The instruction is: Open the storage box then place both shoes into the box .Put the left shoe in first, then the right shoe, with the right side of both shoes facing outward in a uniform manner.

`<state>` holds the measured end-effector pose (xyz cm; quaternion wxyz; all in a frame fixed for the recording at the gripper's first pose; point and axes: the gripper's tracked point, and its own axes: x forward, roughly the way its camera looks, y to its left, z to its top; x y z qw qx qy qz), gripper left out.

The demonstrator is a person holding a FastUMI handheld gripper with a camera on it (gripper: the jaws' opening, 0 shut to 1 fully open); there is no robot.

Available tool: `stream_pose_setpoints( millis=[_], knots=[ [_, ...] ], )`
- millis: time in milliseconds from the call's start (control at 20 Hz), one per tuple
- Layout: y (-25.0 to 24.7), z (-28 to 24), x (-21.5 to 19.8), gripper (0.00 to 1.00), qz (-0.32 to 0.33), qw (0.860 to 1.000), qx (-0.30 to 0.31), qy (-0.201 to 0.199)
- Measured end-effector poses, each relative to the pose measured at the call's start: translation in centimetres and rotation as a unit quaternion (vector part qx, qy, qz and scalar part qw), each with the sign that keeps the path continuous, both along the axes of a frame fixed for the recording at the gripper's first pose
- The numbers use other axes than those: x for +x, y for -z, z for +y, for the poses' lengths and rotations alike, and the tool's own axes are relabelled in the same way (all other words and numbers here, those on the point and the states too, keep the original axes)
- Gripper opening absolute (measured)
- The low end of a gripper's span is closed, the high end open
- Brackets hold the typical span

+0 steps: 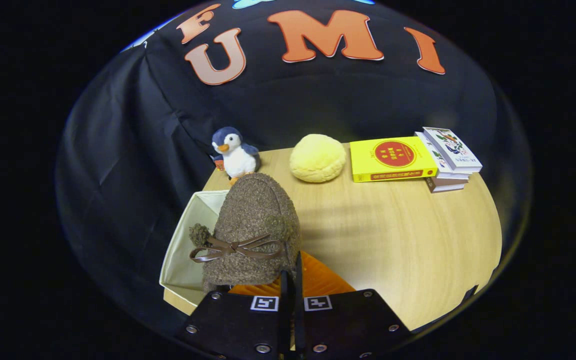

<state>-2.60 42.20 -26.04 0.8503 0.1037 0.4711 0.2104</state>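
Now the fingers (292, 280), nearly closed, pinch a brown fuzzy slipper (253, 225) over the open storage box (188, 245) at ten o'clock; lowering comes next.

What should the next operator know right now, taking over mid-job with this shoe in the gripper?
Gripper: fingers closed together, pinching the edge of the brown fuzzy shoe.
Shoe: lifted, bow toward the camera, hanging over the open storage box at the table's near-left corner.
Done: box open.
Unclear: which shoe this is; the box's inside is mostly hidden behind it.
Left: lower this shoe in, right side outward, then confirm the other.
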Motion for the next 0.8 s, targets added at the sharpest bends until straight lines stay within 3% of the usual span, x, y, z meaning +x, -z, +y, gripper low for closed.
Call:
stream_pose_setpoints(
  millis=[500,700,800],
  knots=[
    [2.2,7.4,-0.3,0.05,0.031,0.999,-0.011,0.012],
    [3.1,8.6,-0.6,0.12,0.040,0.999,-0.012,-0.001],
    [3.1,8.2,-0.7,0.21,0.037,0.999,-0.013,-0.001]
  ],
)
